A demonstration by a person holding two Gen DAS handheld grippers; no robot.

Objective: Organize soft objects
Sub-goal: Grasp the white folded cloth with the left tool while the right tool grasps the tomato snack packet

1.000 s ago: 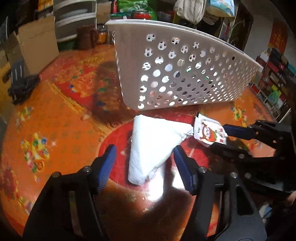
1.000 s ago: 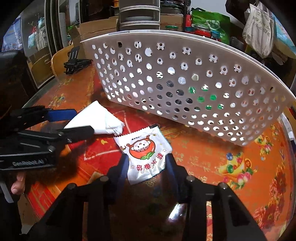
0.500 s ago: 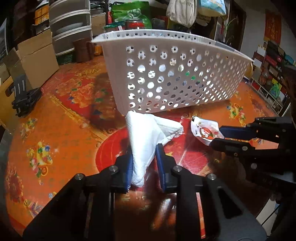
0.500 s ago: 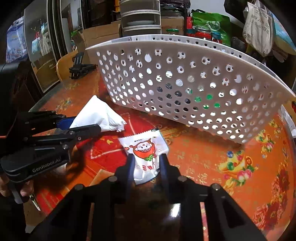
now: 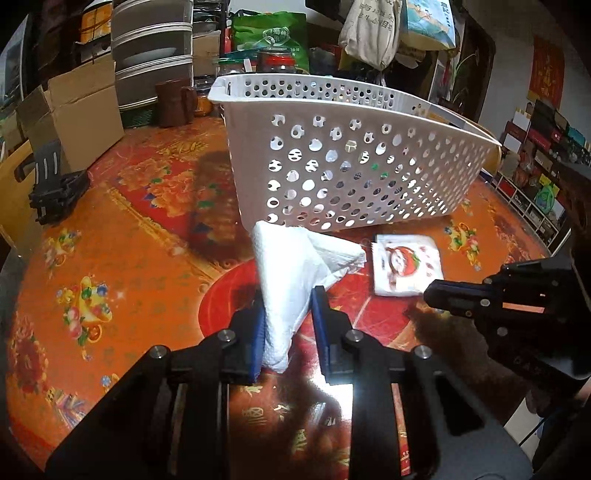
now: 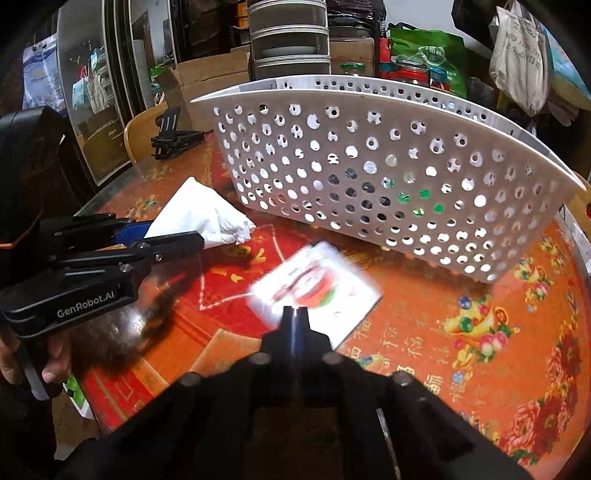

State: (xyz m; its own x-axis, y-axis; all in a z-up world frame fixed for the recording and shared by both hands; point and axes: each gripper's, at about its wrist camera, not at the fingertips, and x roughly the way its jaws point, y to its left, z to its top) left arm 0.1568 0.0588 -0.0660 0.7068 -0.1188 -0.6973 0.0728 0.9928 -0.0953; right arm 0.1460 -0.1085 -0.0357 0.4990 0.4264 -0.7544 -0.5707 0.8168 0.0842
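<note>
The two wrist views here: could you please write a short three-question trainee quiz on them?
1. True or false: the left tool is clamped on the white folded cloth.
2. What does the right tool pinch: (a) the printed packet, (b) the basket's rim, (c) nothing?
3. Is either soft item inside the white perforated basket yet?

Key: 1 true; 2 a; 3 no, both are in front of it.

Cluttered home; cardboard boxes [image 5: 77,110], hanging bags [image 5: 369,33]

Perforated white plastic basket [image 5: 369,177], soft quilted paper towel [image 5: 295,266], glossy tablecloth [image 5: 129,258]
</note>
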